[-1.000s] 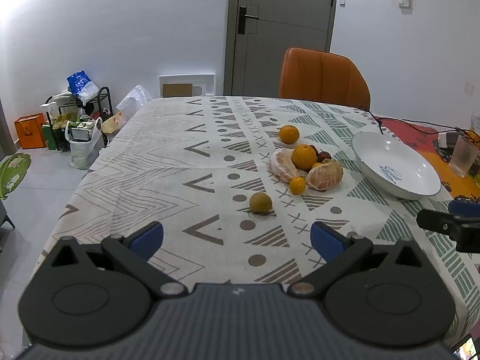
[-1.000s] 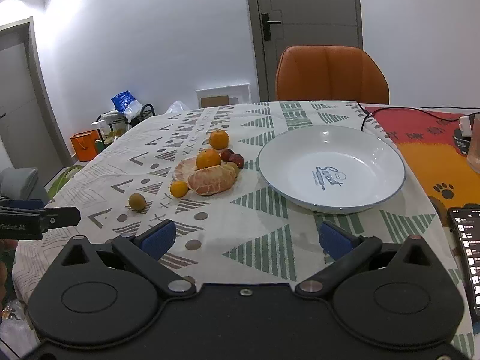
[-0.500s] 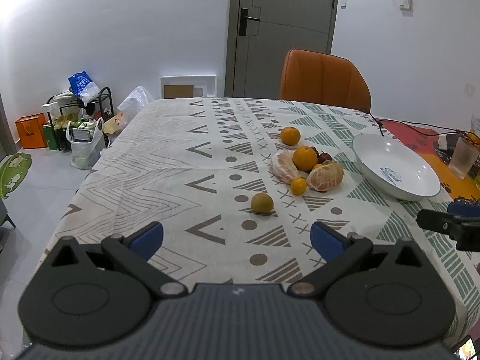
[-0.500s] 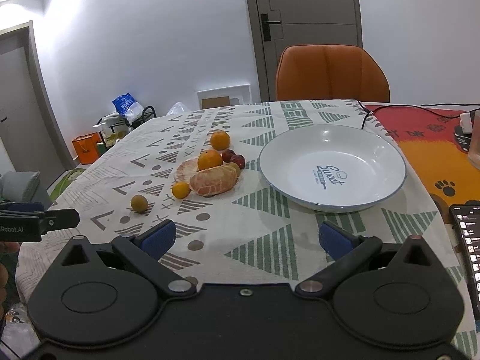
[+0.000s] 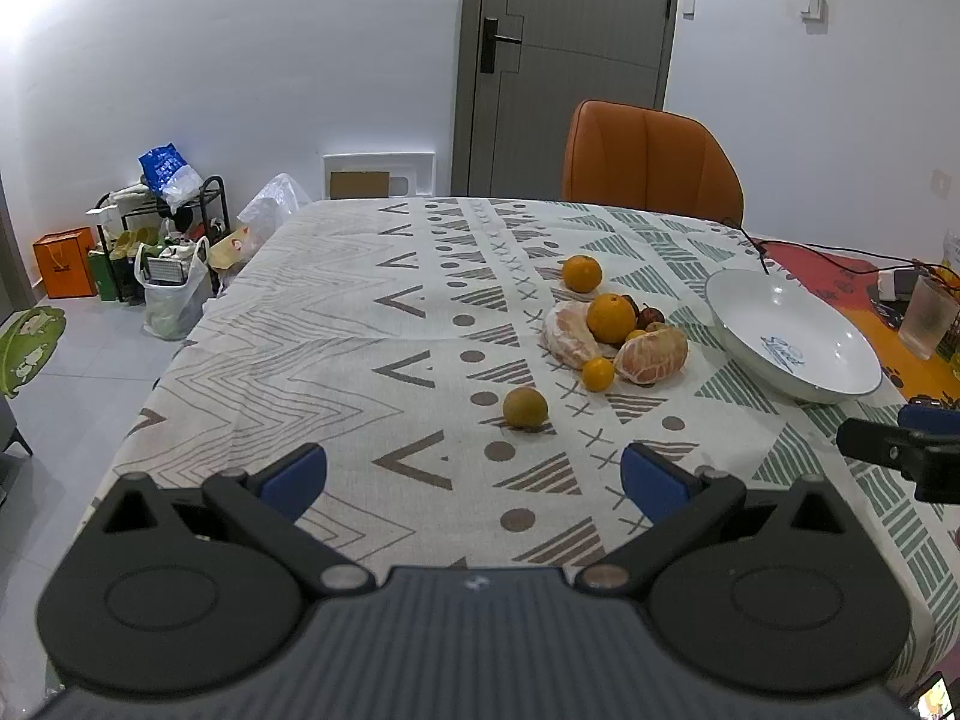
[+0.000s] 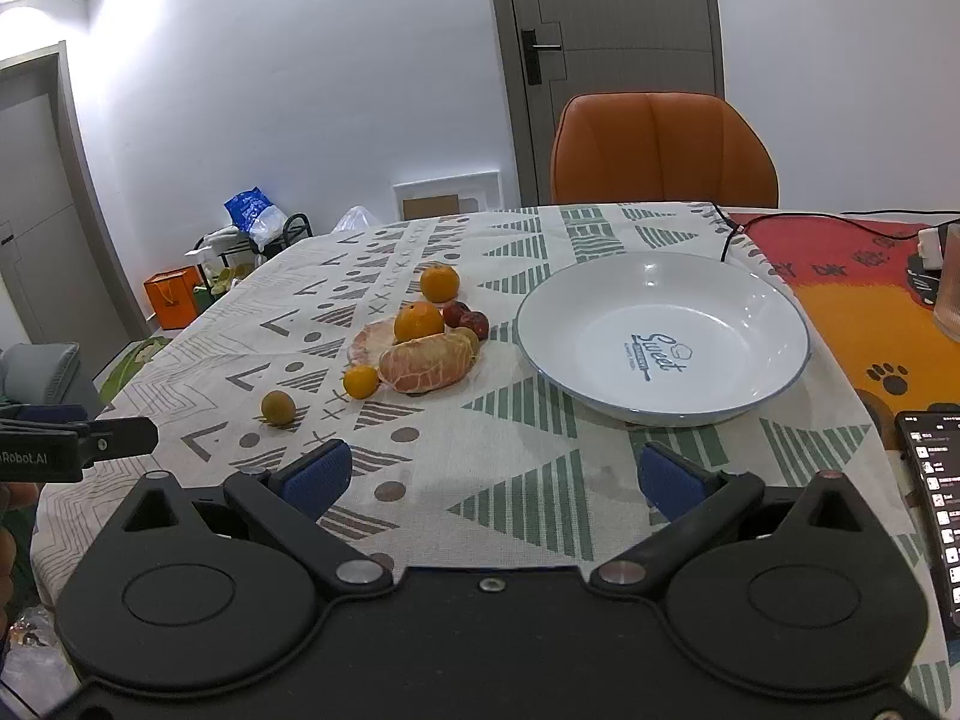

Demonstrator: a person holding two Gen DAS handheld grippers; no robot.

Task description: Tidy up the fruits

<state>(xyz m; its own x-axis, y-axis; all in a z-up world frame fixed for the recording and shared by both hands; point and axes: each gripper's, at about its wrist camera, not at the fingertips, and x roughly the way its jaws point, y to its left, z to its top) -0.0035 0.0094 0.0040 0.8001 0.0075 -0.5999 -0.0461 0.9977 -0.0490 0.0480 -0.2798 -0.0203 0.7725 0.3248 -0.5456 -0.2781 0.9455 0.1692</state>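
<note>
A pile of fruit lies on the patterned tablecloth: two oranges [image 5: 610, 317] [image 5: 581, 273], two peeled pomelo pieces [image 5: 653, 354] [image 5: 566, 336], a small orange [image 5: 598, 373], dark red fruits [image 6: 467, 317] and a lone brownish round fruit [image 5: 525, 407]. An empty white plate [image 6: 708, 306] with blue lettering stands to the right of the pile. My left gripper [image 5: 474, 474] is open and empty, above the near table edge in front of the brownish fruit. My right gripper [image 6: 495, 471] is open and empty, in front of the plate [image 5: 780, 312].
An orange chair [image 5: 651, 159] stands at the table's far side. A black cable [image 6: 780, 219] runs over a red-orange mat [image 6: 888, 312] at the right, with a glass [image 5: 927, 315] on it. A phone [image 6: 936, 498] lies at the right edge. Bags and a rack [image 5: 150, 240] stand on the floor at the left.
Both grippers have drawn back slightly and risen a little; the fruit and plate look marginally farther away. Nothing on the table has moved.
</note>
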